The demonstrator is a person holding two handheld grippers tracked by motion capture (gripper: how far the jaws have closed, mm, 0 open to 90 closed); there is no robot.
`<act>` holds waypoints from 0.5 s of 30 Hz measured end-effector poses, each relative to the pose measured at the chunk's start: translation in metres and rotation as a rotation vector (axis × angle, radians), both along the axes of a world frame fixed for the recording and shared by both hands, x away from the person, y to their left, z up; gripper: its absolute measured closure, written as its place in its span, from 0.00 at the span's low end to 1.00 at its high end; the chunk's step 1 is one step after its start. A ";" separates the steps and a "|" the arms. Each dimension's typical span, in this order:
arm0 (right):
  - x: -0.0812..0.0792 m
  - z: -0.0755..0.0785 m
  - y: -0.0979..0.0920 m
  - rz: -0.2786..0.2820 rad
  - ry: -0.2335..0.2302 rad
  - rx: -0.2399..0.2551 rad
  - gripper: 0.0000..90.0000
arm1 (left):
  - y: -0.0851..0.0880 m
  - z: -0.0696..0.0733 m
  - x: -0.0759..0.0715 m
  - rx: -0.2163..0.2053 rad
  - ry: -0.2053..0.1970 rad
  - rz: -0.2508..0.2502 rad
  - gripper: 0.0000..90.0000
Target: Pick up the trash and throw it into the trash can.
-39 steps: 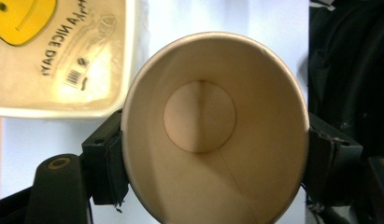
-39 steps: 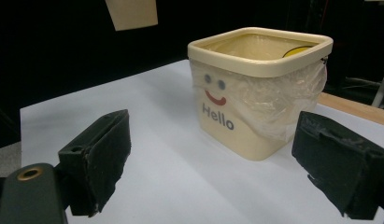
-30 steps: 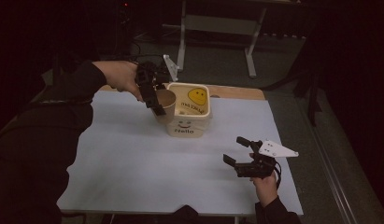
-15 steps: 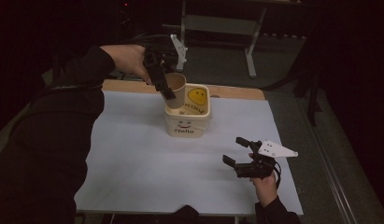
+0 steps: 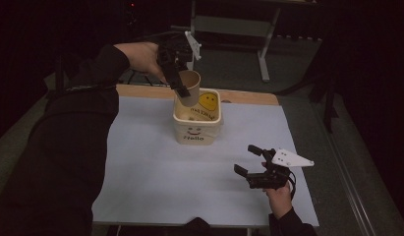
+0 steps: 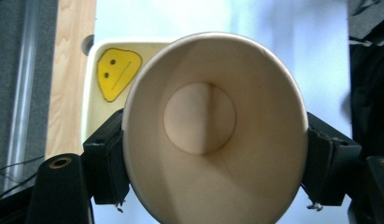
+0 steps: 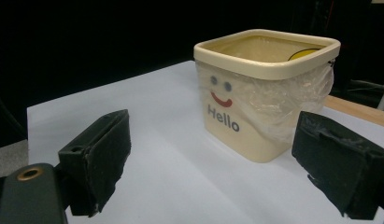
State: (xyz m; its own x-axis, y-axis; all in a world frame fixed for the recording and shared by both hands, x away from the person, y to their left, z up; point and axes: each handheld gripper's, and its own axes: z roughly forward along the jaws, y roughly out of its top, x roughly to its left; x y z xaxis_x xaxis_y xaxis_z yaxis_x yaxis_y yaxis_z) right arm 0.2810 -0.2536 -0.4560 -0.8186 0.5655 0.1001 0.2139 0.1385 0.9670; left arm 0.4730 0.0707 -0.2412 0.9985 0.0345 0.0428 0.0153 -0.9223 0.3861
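A: Nearest item?
B: Right gripper (image 5: 249, 165), black two-jaw, held by a hand low over the white table sheet (image 5: 155, 172), on the near side of the cream square plastic tub printed "Hello" (image 5: 196, 123). Jaws spread wide, nothing between them.
A: The tub?
B: Stood on the sheet near its far edge, clear film over one wall, yellow smiley inside.
A: Beyond that?
B: Left gripper (image 5: 177, 83) hung above the tub's far rim, jaws pinching a tan paper cup (image 5: 189, 87), tilted, clear of the tub.
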 end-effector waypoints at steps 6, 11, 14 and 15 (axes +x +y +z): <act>-0.001 0.001 -0.001 0.002 -0.002 0.003 0.13 | -0.006 -0.002 0.010 0.005 -0.004 0.009 0.28; -0.002 0.001 -0.001 0.004 -0.006 0.006 0.13 | -0.011 -0.005 0.017 0.016 -0.007 0.005 0.28; -0.002 0.001 -0.002 0.004 -0.007 0.010 0.13 | -0.013 -0.007 0.022 0.019 0.001 0.010 0.28; -0.002 0.002 -0.002 0.005 -0.007 0.012 0.13 | -0.013 -0.008 0.024 0.022 -0.001 0.014 0.28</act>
State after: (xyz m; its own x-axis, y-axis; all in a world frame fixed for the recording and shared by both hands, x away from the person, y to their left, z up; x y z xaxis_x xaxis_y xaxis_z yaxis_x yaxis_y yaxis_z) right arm 0.2788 -0.2553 -0.4545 -0.8224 0.5598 0.1014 0.2068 0.1283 0.9699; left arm 0.4971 0.0578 -0.2491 0.9979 0.0472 0.0442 0.0278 -0.9303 0.3657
